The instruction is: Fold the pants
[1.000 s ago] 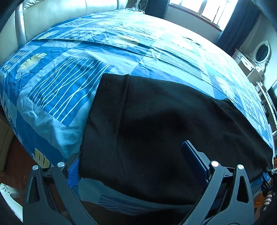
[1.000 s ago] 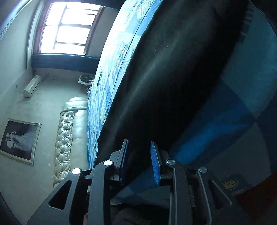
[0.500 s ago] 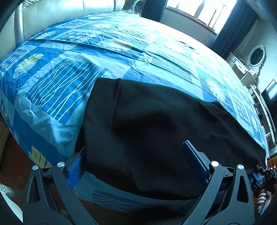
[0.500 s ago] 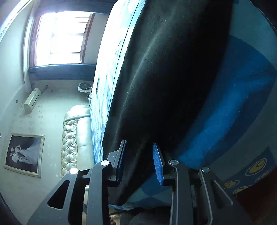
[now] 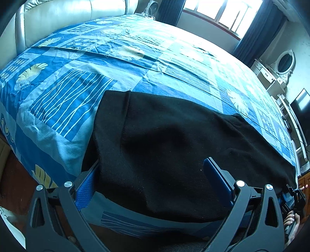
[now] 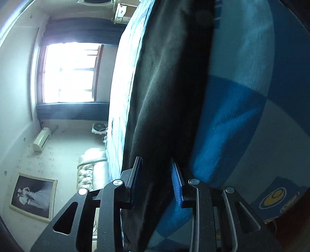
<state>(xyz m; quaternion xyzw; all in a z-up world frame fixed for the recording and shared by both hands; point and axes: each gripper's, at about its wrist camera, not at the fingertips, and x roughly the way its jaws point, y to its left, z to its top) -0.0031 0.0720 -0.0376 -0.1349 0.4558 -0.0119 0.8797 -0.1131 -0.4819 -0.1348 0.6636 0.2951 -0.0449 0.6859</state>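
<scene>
The black pants (image 5: 174, 143) lie flat along the near edge of the bed, one end at the left, the rest stretching to the right. My left gripper (image 5: 149, 182) is wide open at the bed's near edge; its left finger (image 5: 85, 186) sits beside the pants' left edge and the cloth lies between the fingers. My right gripper (image 6: 156, 177) is rolled sideways at the far right end of the pants (image 6: 164, 97); its jaws stand narrowly apart with black cloth between them, and I cannot see if they pinch it.
The blue patterned bedspread (image 5: 135, 58) covers the bed. A cream leather headboard (image 5: 67, 17) stands at the far left, a window (image 5: 222, 11) and dark curtains behind, a white dresser with an oval mirror (image 5: 284, 62) at the right. Dark wooden floor (image 5: 11, 174) lies below the bed edge.
The left gripper has drawn closer to the pants, so its left finger now meets their left edge. The right gripper has rolled and shifted along the pants' end, jaws about as far apart.
</scene>
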